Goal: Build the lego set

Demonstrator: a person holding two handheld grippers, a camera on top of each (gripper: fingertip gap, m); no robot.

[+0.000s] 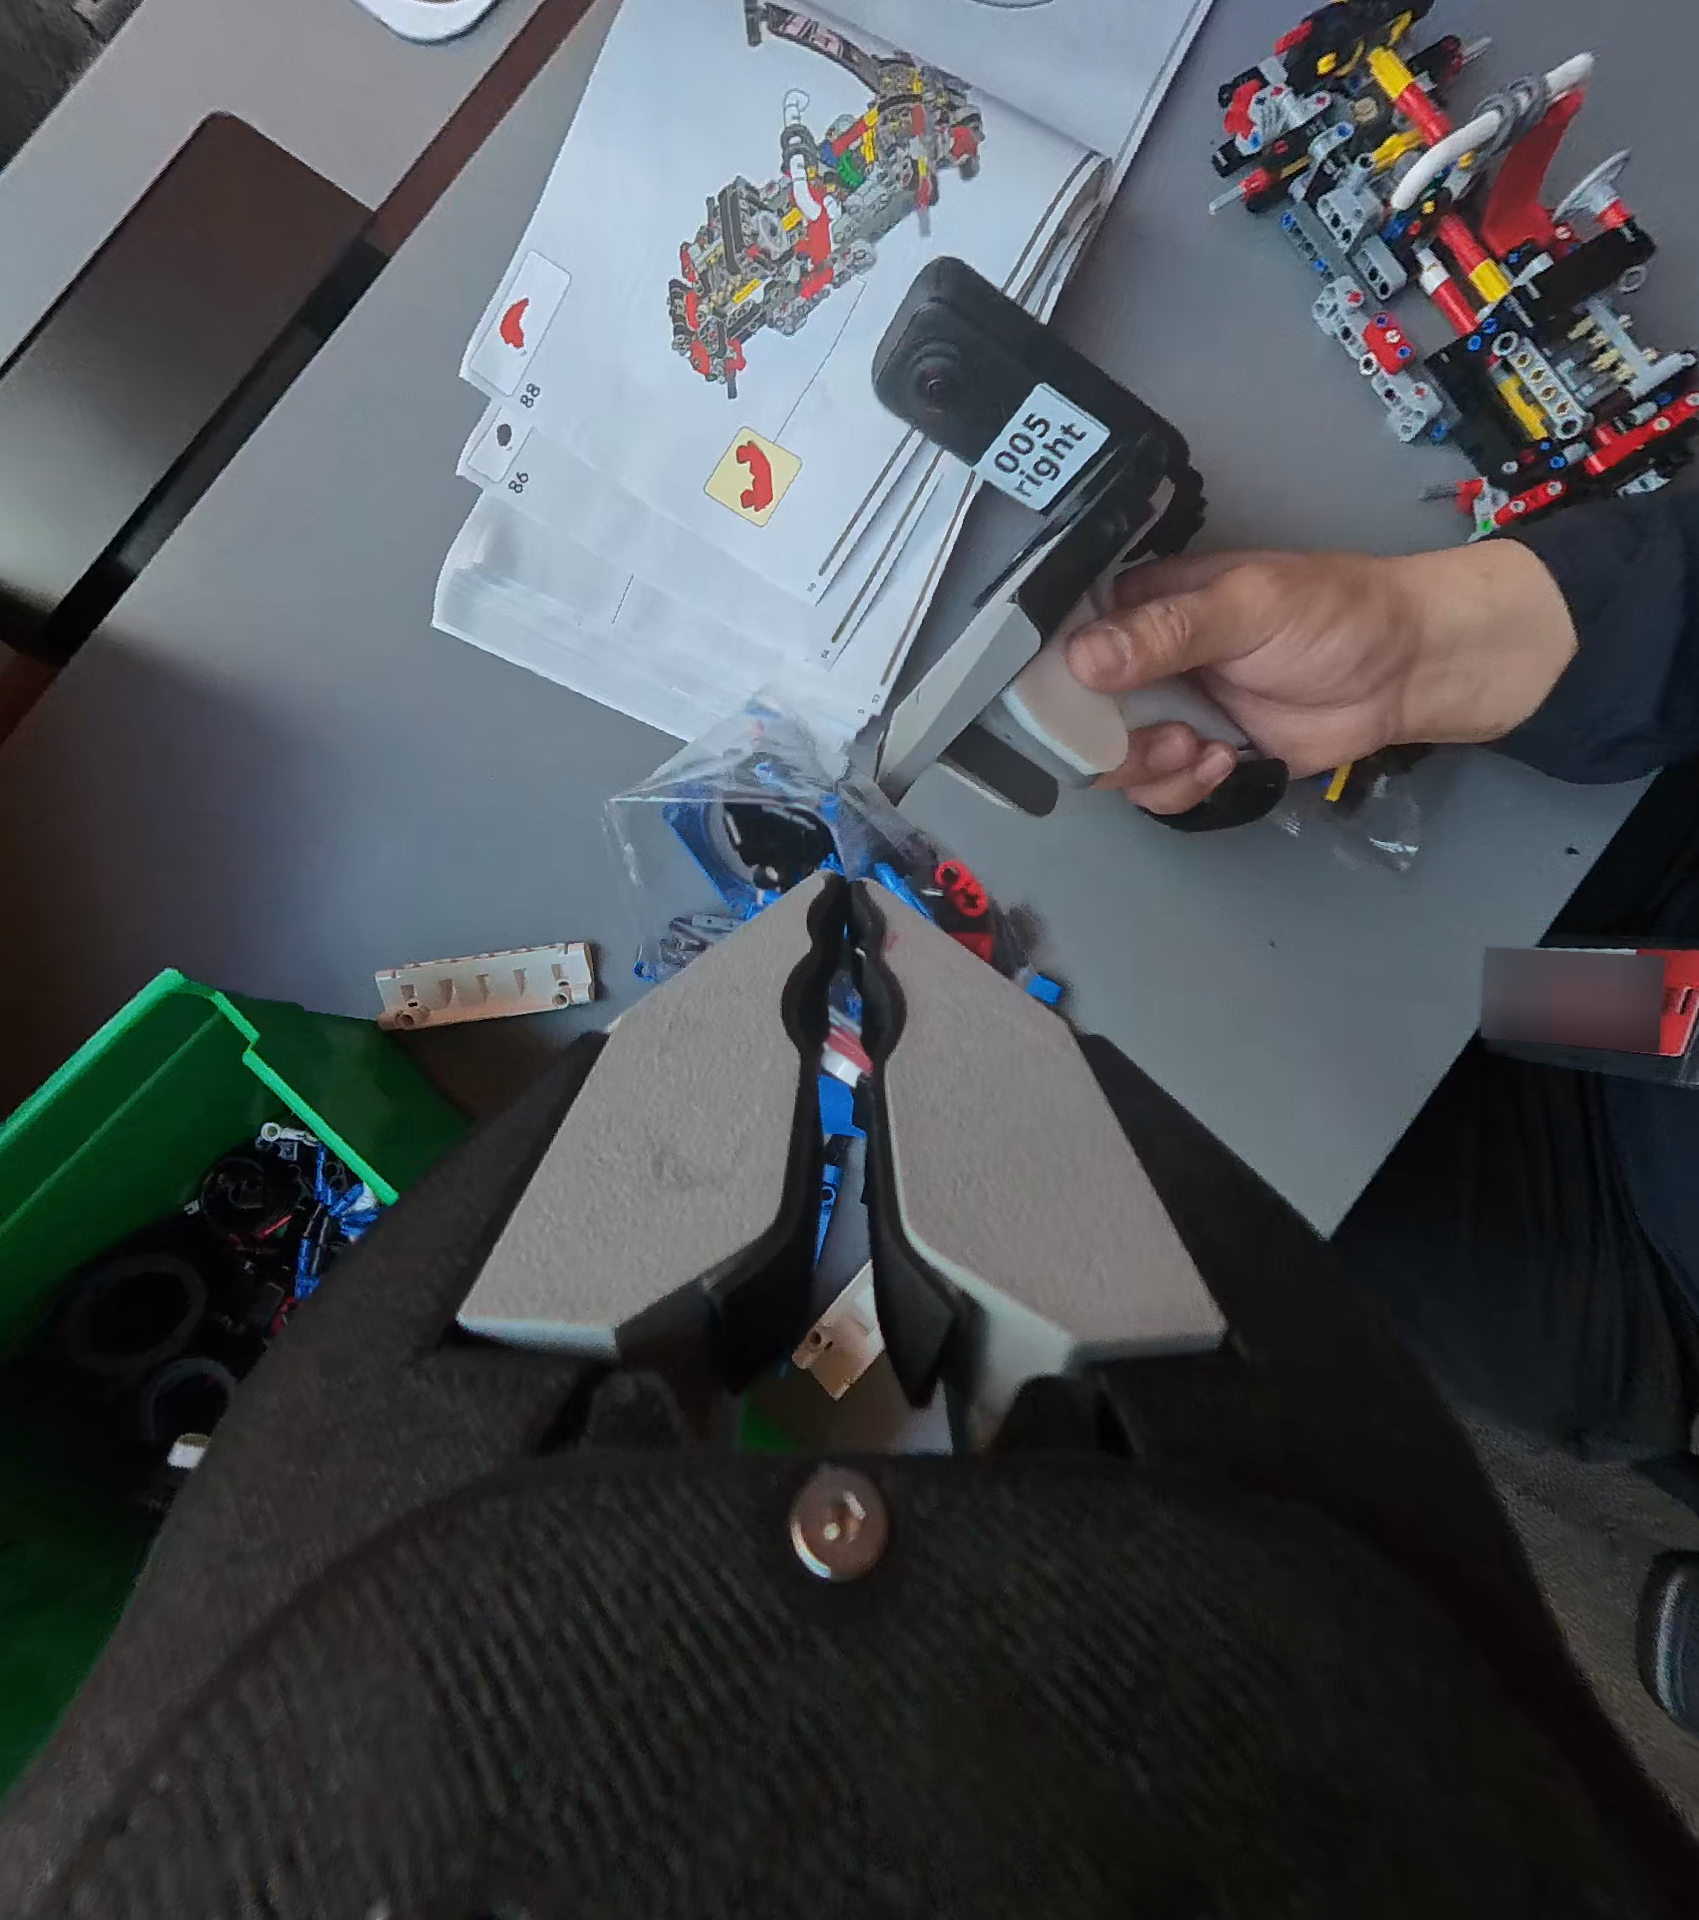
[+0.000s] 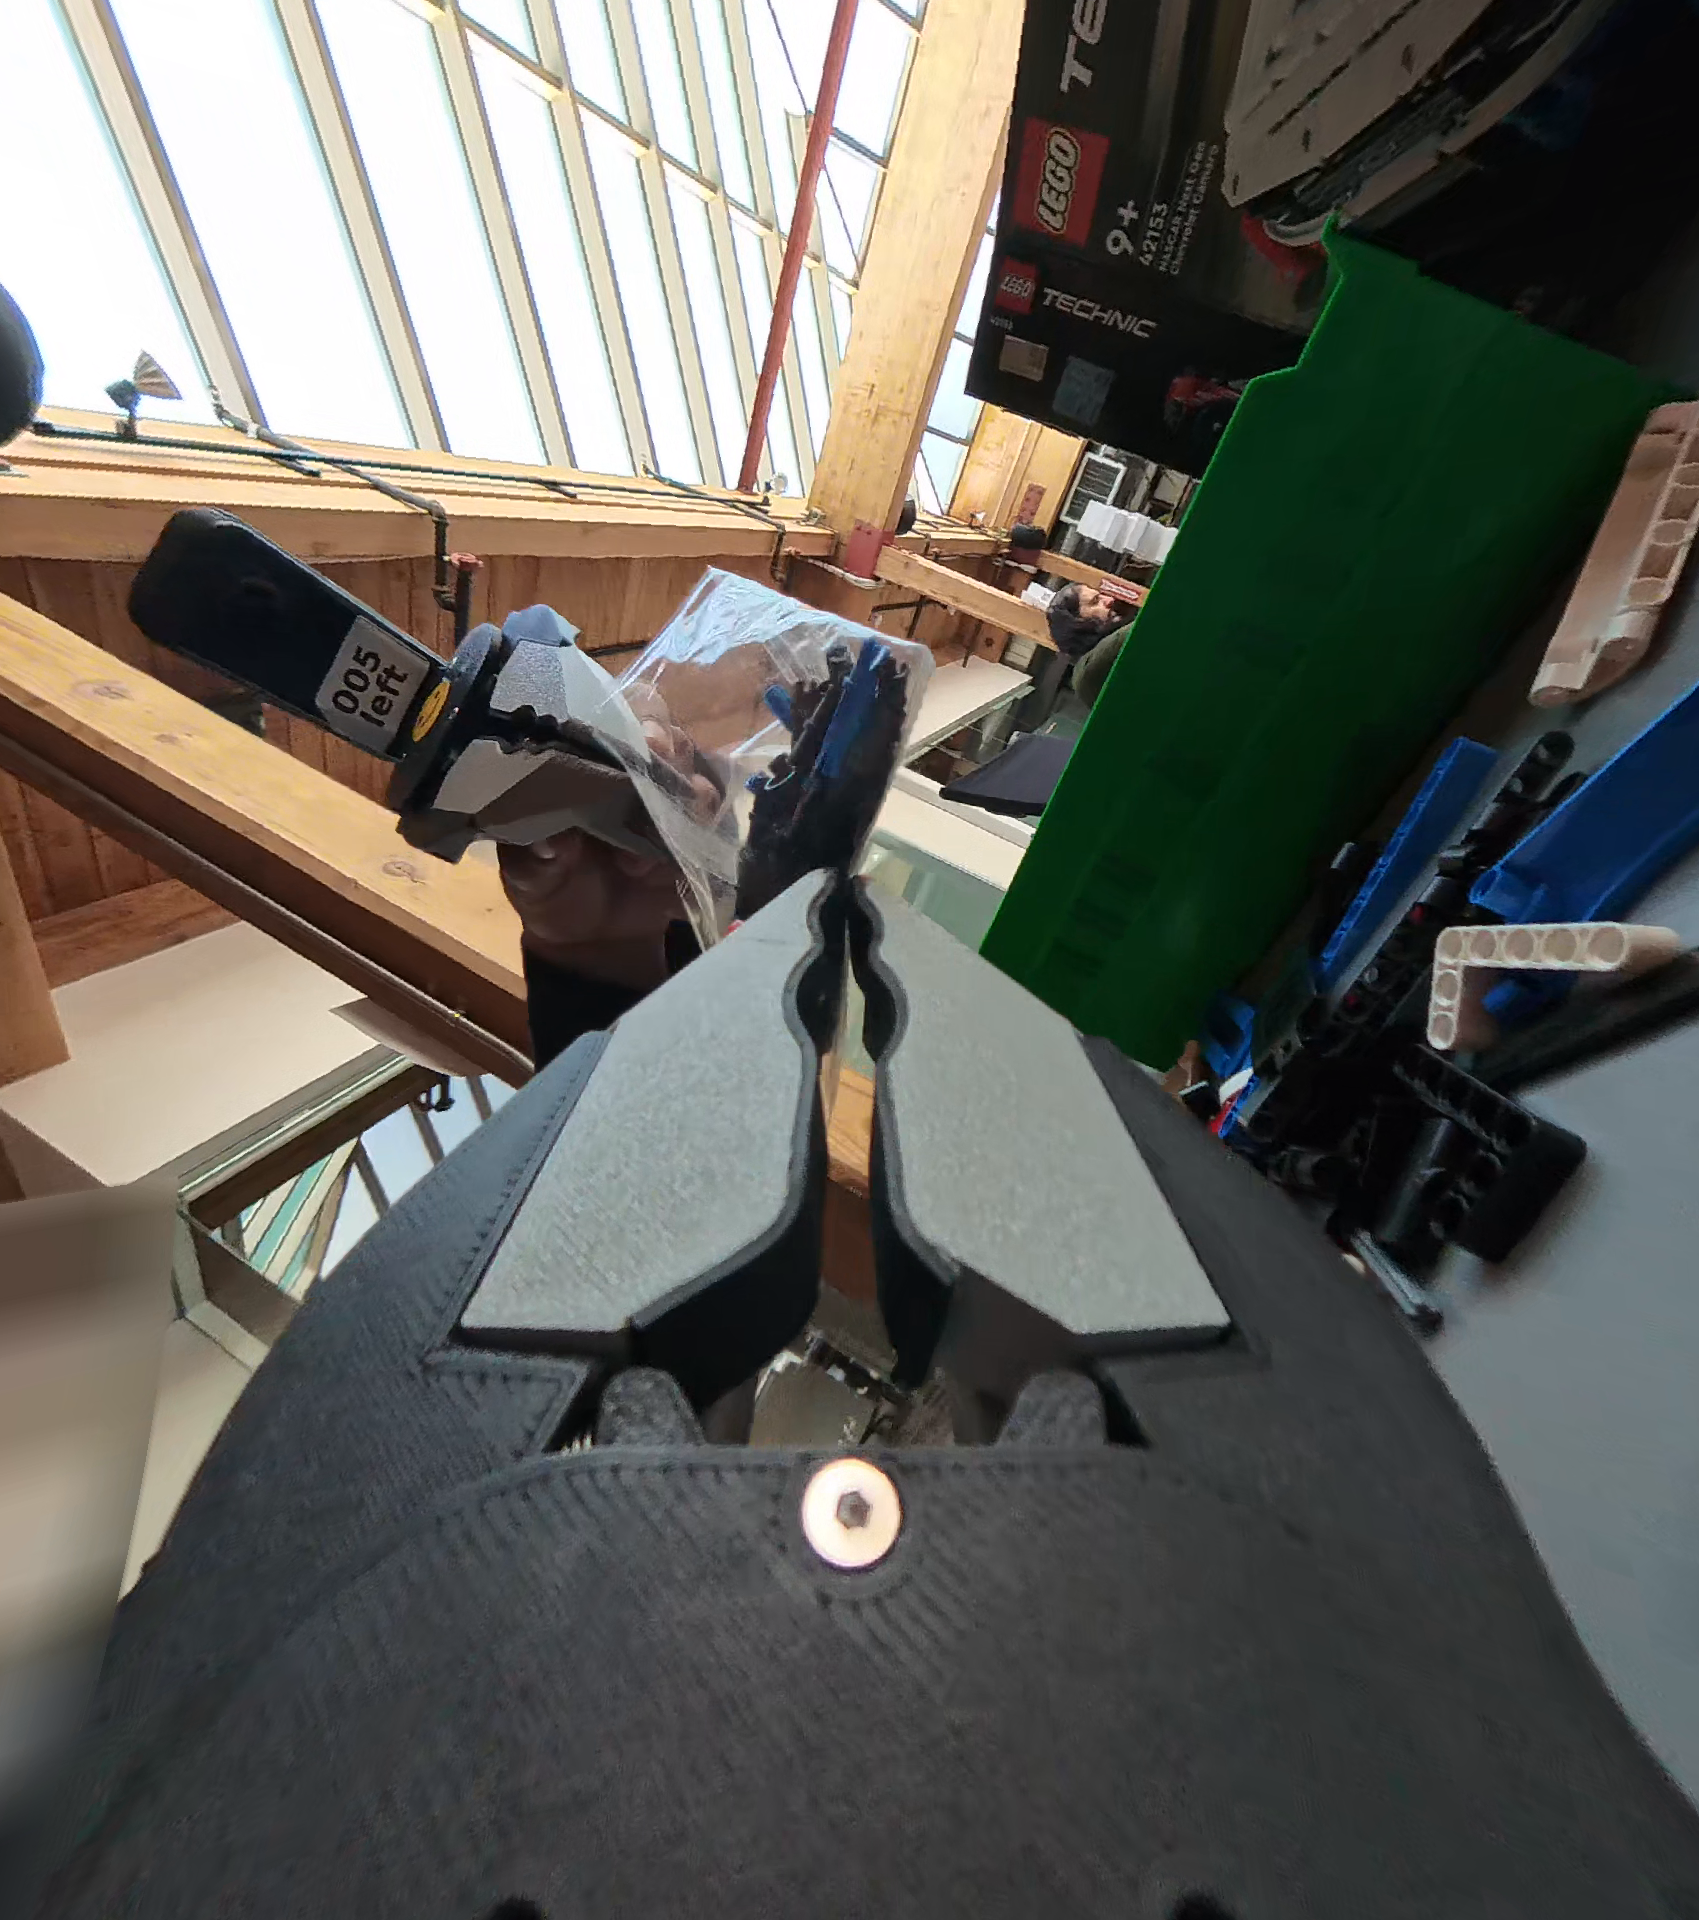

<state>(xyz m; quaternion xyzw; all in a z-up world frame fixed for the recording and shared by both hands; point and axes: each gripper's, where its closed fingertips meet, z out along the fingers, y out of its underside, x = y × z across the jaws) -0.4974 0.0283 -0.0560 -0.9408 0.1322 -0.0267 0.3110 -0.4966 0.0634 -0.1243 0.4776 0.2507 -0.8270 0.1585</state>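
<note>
Grey, matte and smooth, the table [image 1: 253,748] carries an open instruction booklet [image 1: 720,343] at its far side, a half-built brick model [image 1: 1447,270] in red, yellow, black and grey to the right, a tan beam piece [image 1: 486,985] lying alone, and a green bin [image 1: 97,1174] of dark loose parts at the near left edge. The right wrist view looks up past timber beams [image 2: 918,239] to a tall slanted window wall [image 2: 357,208], with a dark product box [image 2: 1125,218] standing behind the bin and a heap of blue and black parts [image 2: 1510,935] on the tabletop. A clear plastic bag [image 1: 751,800] hangs above the table between the two tools; it is thin, crinkled and glossy, and blue, black and red small parts bunch inside it. The left gripper [image 1: 847,894] is closed on one edge of the bag's film, its dark wavy pads pressed together on it. The right gripper [image 2: 843,891], held in a hand [image 1: 1292,665], is likewise clamped on the film at the bag's other side.
</note>
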